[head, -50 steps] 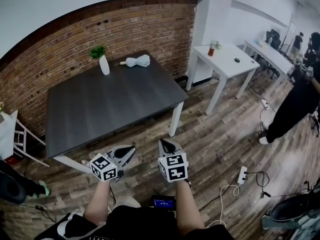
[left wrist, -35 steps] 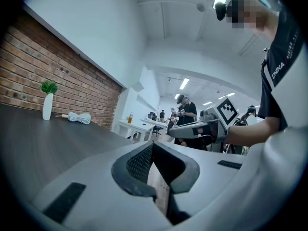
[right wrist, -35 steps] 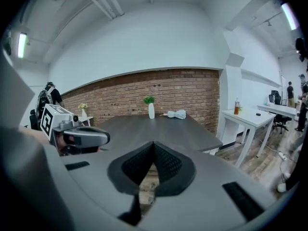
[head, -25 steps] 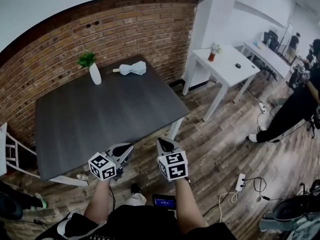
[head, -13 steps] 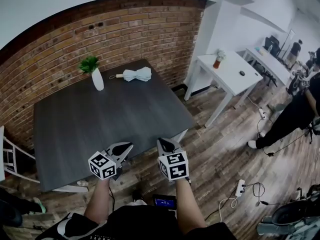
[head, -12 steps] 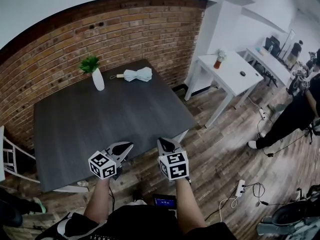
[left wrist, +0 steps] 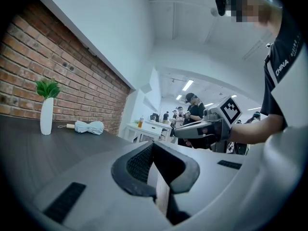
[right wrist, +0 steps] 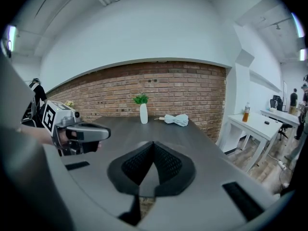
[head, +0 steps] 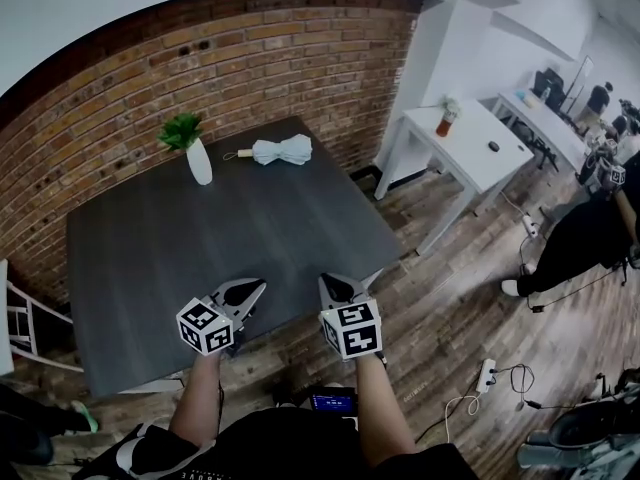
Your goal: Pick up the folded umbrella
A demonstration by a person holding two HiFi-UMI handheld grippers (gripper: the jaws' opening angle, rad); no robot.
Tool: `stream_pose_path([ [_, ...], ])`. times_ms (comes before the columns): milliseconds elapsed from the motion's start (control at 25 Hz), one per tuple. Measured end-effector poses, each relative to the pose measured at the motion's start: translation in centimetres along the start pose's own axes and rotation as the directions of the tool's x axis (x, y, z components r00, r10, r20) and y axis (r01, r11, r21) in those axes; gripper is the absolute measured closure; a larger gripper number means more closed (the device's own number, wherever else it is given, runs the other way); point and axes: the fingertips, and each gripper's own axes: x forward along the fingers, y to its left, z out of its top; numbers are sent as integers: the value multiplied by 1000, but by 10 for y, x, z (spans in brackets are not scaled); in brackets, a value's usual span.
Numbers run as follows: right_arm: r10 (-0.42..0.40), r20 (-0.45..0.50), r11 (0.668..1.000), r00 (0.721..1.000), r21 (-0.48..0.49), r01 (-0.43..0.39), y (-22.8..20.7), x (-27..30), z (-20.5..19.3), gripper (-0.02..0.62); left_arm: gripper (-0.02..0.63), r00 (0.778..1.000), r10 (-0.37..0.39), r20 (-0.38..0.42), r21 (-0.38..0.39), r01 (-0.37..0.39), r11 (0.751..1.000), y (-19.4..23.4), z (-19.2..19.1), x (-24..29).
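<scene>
The folded pale-blue umbrella (head: 280,150) lies at the far edge of the dark table (head: 200,248), near the brick wall, its handle pointing left. It also shows far ahead as the umbrella (left wrist: 89,127) and the umbrella (right wrist: 177,120). My left gripper (head: 250,290) and right gripper (head: 328,286) hover side by side over the table's near edge, both shut and empty, far from the umbrella. In the left gripper view the jaws of my left gripper (left wrist: 153,146) meet; in the right gripper view my right gripper (right wrist: 154,146) is likewise closed.
A white vase (head: 199,162) with a green plant stands just left of the umbrella. A white table (head: 480,158) with a bottle (head: 444,124) stands to the right. People stand at the far right. A power strip (head: 489,373) and cables lie on the wooden floor.
The table has drawn nearer in the head view. Both grippers, earlier over the floor, now reach over its near edge. The jaws stay closed.
</scene>
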Motion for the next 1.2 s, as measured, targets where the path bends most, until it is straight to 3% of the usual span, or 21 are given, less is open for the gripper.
stream_pose_path([
  [360, 28, -12, 1000, 1000, 7, -28, -28, 39, 5, 586, 603, 1000, 15, -15, -19, -15, 1000, 28, -4, 31],
  [1200, 159, 16, 987, 987, -21, -159, -170, 142, 79, 586, 603, 990, 143, -11, -24, -143, 989, 111, 46, 181],
])
